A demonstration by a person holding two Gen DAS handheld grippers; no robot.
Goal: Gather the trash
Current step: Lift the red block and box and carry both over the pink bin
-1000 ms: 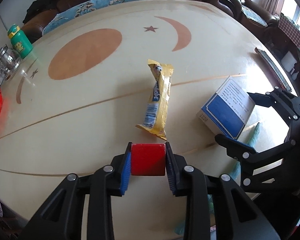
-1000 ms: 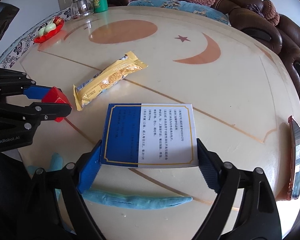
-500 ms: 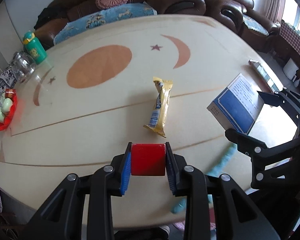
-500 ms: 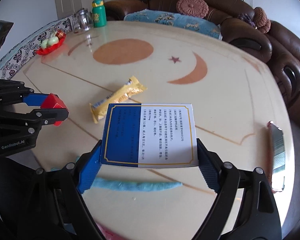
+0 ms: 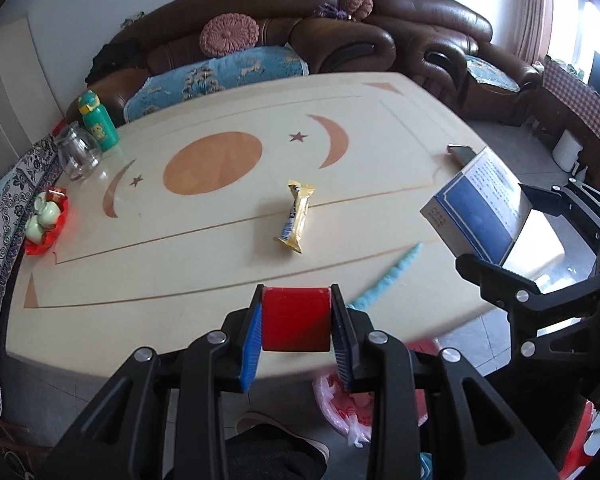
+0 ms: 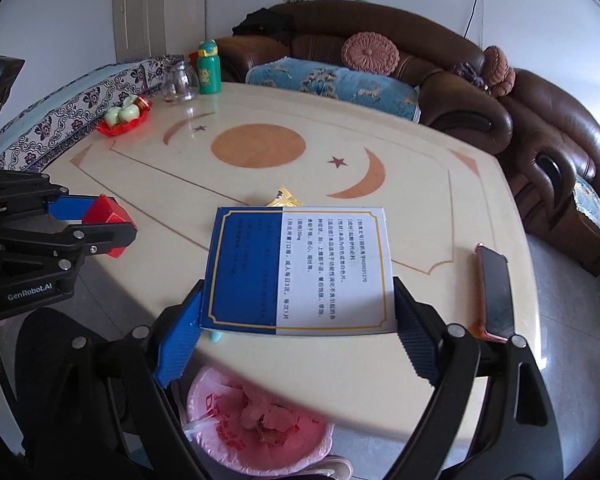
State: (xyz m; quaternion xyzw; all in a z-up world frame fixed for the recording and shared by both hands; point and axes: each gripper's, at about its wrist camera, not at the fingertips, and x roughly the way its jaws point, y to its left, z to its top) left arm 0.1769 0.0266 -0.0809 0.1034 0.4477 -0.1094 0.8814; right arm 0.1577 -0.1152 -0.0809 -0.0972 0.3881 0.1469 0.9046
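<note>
Left wrist view:
Left gripper (image 5: pixel 296 322): clamped on a red block (image 5: pixel 295 318), held above the near edge of the table (image 5: pixel 148 264).
Yellow snack wrapper (image 5: pixel 296 217): flat on the table's middle.
Light-blue strip (image 5: pixel 388 278): lies near the table's near edge.
Pink-lined trash bin (image 5: pixel 340 404): on the floor below the table edge.

Right wrist view:
Right gripper (image 6: pixel 296 320): clamped on a blue-and-white box (image 6: pixel 298 270), raised off the table.
Trash bin (image 6: pixel 256 424): directly below the box, trash inside.
Phone (image 6: pixel 496 292): at the table's right edge.
Green bottle (image 6: pixel 209 67), glass jar (image 6: pixel 178 81), red tray (image 6: pixel 124 119): far left corner.
</note>
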